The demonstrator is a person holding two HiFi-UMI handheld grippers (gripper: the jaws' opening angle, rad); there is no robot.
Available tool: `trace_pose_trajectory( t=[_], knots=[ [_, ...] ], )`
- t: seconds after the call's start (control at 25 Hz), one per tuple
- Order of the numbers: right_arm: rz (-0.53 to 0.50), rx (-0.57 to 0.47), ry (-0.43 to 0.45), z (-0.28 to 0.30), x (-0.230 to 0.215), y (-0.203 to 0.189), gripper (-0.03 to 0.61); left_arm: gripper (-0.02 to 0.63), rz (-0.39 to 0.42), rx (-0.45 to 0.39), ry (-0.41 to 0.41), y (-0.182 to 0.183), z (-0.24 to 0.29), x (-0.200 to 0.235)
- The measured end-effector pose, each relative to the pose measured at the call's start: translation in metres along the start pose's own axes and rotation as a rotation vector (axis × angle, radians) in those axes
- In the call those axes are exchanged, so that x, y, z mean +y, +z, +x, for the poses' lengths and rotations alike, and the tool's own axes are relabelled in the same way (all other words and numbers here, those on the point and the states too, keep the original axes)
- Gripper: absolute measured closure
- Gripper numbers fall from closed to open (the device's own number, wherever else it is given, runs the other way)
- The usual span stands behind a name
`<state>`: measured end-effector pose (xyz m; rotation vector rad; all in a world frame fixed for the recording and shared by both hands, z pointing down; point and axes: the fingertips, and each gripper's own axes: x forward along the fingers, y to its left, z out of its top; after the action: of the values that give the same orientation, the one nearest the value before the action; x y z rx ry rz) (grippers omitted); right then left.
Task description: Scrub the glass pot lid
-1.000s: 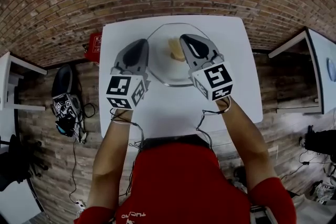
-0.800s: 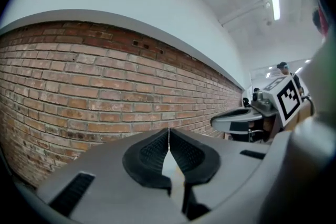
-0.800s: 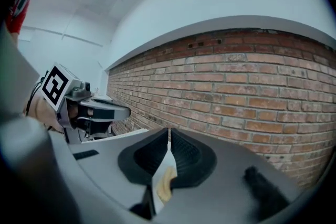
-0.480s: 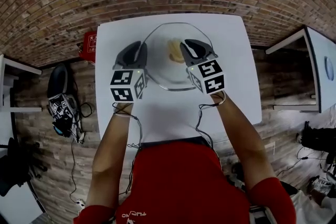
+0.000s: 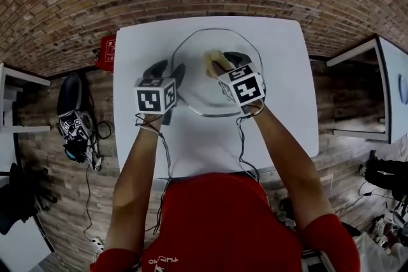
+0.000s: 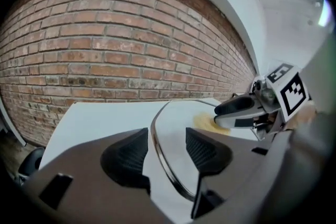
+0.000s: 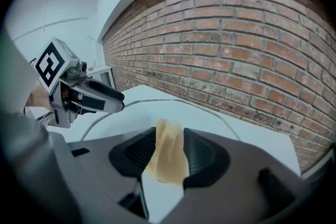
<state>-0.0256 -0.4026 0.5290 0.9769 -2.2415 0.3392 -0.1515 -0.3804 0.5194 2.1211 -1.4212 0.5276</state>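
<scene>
**A:** What is changing at the glass pot lid (image 5: 210, 97)?

**B:** Both are now opening. At its left rim, the left hand-held gripper (image 6: 165, 150) is spreading its jaws astride the rim, not pinching. Over its middle, the right hand-held gripper (image 7: 167, 147) is spreading round the yellow sponge (image 7: 169, 166). Scrubbing is likely just starting.

**A:** Room?

**B:** The worktop (image 5: 287, 73) is ending close left of the lid and lying bare to its right.

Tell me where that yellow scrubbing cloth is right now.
The yellow scrubbing cloth sits on the round glass pot lid, near its middle in the head view, between the jaws of the right gripper, which are opening around it.
</scene>
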Motion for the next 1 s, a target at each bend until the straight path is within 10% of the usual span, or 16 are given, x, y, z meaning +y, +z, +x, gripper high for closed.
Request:
trace_pose_trajectory(
  t=[0.36,1.0],
  knots=[
    [0.023,0.068,0.009,0.019,0.002,-0.018,0.42,0.397,-0.047,0.133,-0.004,-0.029,0.019,0.014],
    [0.019,0.092,-0.033,0.015,0.01,-0.013,0.525,0.474,-0.114,0.081,-0.042,-0.027,0.018,0.013]
  ],
)
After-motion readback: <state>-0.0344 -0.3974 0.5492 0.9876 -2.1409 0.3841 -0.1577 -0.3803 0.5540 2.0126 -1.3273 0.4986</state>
